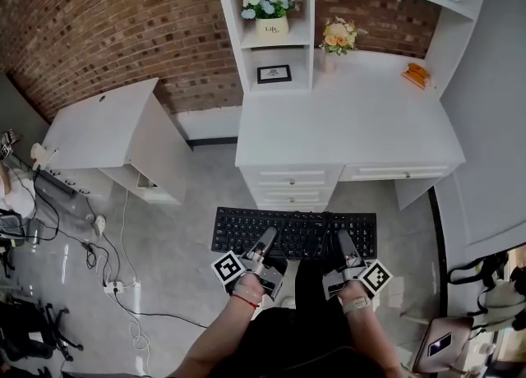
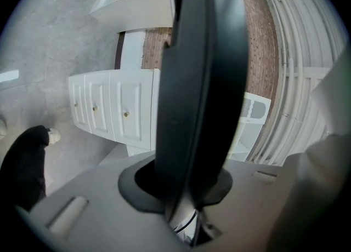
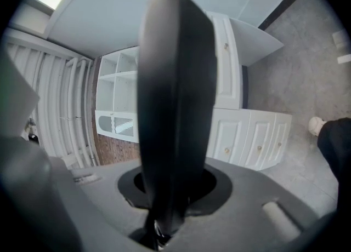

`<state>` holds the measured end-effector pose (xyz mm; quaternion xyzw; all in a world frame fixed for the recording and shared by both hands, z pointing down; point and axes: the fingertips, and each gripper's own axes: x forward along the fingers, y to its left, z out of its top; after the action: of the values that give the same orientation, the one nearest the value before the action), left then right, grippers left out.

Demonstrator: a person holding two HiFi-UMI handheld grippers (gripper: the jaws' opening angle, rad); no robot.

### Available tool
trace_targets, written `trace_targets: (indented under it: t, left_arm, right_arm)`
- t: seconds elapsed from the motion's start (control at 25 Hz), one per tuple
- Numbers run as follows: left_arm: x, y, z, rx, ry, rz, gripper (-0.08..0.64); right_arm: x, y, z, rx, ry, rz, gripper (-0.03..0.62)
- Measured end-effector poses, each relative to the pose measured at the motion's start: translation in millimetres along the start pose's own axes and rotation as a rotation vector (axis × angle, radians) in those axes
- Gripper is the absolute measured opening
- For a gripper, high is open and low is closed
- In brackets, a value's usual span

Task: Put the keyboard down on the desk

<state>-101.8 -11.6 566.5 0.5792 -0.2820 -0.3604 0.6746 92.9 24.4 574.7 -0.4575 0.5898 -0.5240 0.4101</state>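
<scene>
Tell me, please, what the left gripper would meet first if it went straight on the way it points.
The left gripper is shut on the keyboard, so that comes first; beyond it, the desk's drawer front probably lies in line, though depth is unclear.

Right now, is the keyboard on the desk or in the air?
In the air: left gripper and right gripper clamp the keyboard, short of the desk.

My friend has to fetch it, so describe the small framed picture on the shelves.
Find the white desk against the brick wall, then the open shelf column at its left end. In the lower compartment stands the black-framed picture: flat and dark, unlike the white pot of flowers above it and the vase of orange flowers to its right.
</scene>
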Motion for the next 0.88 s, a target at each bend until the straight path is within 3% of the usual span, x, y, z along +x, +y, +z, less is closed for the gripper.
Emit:
trace_targets:
  t: [0.32,0.88]
  left_arm:
    - [58.4,-2.0,18.4,0.016,0.007,-0.011,0.071]
    - [177.0,1.2,32.6,-0.006,0.017,0.024,0.072]
  right_arm:
    - [59.7,-0.4,33.7,0.007,0.028,0.023,0.069]
    - [144.8,-12.0,113.0,0.035,0.020,-0.012,0.069]
